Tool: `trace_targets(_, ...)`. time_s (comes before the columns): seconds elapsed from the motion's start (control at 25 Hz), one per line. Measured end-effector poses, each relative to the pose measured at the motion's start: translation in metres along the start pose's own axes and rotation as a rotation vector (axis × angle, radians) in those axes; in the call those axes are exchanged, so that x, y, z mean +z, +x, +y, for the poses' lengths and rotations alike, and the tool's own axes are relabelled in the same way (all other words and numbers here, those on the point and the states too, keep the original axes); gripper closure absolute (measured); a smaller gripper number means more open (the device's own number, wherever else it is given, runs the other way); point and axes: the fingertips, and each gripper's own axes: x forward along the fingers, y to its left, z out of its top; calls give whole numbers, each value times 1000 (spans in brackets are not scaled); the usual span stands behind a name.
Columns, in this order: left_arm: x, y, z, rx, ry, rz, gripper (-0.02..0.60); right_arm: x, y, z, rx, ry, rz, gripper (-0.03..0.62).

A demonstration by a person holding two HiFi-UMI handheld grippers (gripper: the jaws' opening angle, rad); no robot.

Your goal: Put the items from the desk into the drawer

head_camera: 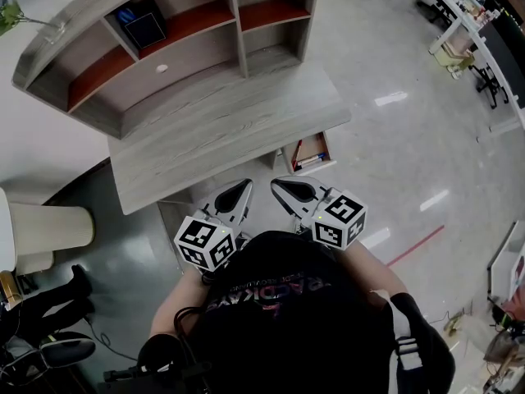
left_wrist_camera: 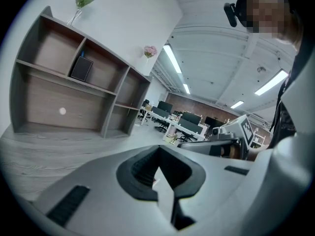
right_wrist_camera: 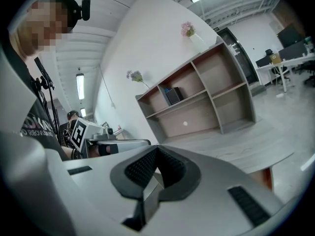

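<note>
**Both grippers closed and empty in front of the desk; drawer open**

Head view: I see the grey wood-grain desk [head_camera: 221, 130] with a grey shelf unit [head_camera: 189, 23] on red-brown boards along its back; a black box [head_camera: 141, 23] stands in an upper-left compartment. The small drawer [head_camera: 326, 146], red-brown inside, is pulled out under the desk's right end; a few small items [head_camera: 310, 162] lie in it, too small for me to identify. The left gripper [head_camera: 238, 194] and right gripper [head_camera: 285, 187] are side by side just off the desk's front edge, close to the person's torso; tips toward the desk, touching nothing.

Left gripper view: the left gripper [left_wrist_camera: 158, 154] has its jaws together, nothing clamped between them. Beyond it I note the desk top [left_wrist_camera: 49, 146], the shelf unit [left_wrist_camera: 74, 92] and the black box [left_wrist_camera: 81, 69]; the right gripper [left_wrist_camera: 231, 136] with its marker cube is at the right edge, apart from this one.

Right gripper view: the right gripper [right_wrist_camera: 156, 154] has its jaws closed on each other, holding nothing. The left gripper [right_wrist_camera: 98, 141] sits level to its left; the desk top [right_wrist_camera: 246, 146], shelf unit [right_wrist_camera: 206, 97] and black box [right_wrist_camera: 173, 95] lie ahead.
</note>
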Motion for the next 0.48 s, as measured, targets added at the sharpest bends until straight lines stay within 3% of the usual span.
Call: trace_targets(0.48,-8,6,-4,-22,1,30,572,-2,2,-6,-8,13,7,577)
